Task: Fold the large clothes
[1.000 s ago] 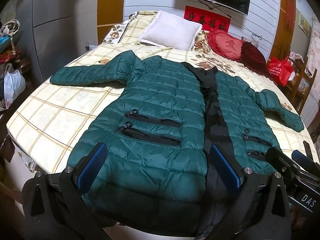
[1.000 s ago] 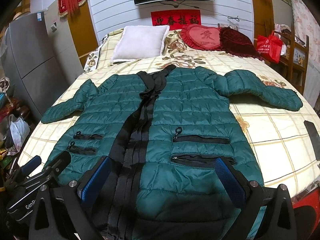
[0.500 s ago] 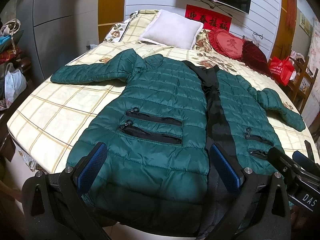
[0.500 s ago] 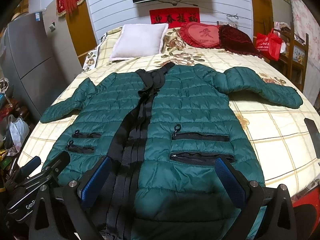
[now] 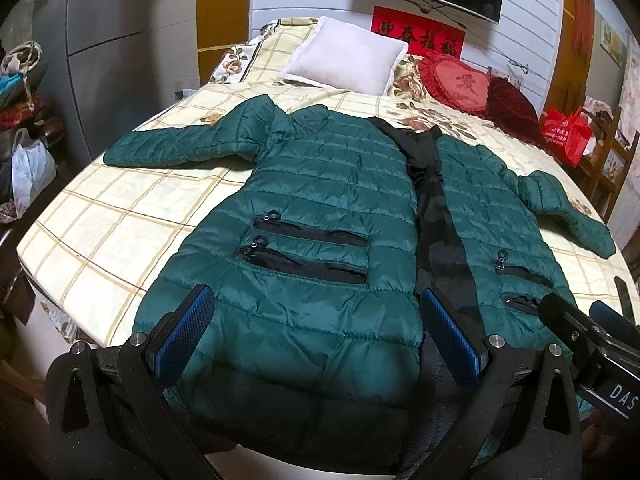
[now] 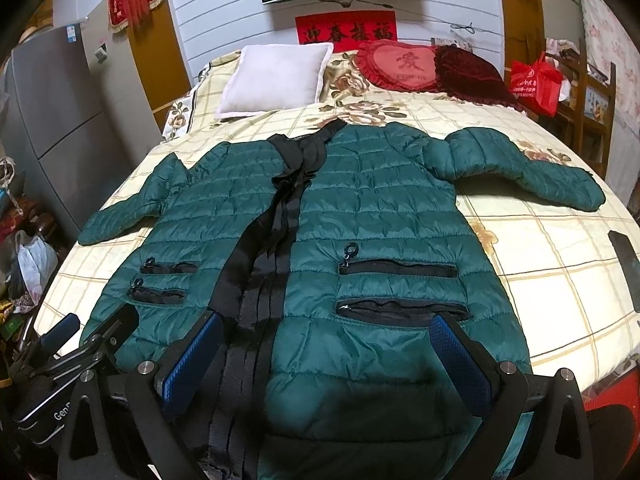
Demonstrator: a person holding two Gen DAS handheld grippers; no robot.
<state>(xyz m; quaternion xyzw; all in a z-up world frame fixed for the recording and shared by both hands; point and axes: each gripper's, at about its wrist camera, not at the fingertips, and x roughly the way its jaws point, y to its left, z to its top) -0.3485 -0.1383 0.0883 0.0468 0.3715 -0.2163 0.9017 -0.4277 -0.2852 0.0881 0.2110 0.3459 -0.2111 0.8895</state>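
Green quilted jacket (image 5: 320,216) lies face up and spread flat on the bed (image 5: 120,216), collar toward the pillows, hem at the near edge of the mattress and hanging slightly over it. Its front is unzipped; the black lining strip (image 6: 276,240) runs from collar to hem between the two panels.

Your left gripper (image 5: 320,340) hovers above the hem over the left panel. Its blue-padded fingers (image 5: 184,332) stand wide apart with nothing between them but the cloth below; whether they touch it cannot be told. Your right gripper (image 6: 324,356) sits over the hem of the right panel, fingers (image 6: 460,360) equally spread and holding nothing. The inner finger of each lies close to the black centre strip, so the two tools stand side by side with little room between them.

Edges: the left sleeve (image 5: 180,148) reaches out toward the left side of the bed, with bare checked bedspread beside and below it. The right sleeve (image 6: 520,168) angles out to the right, its cuff near the mattress edge. A dark flat object (image 6: 628,264) lies on the bedspread at the far right, apart from the jacket.

Open room: clear bedspread flanks both panels. A white pillow (image 6: 276,80) and a red heart cushion (image 6: 400,64) sit at the head, well apart from the collar.
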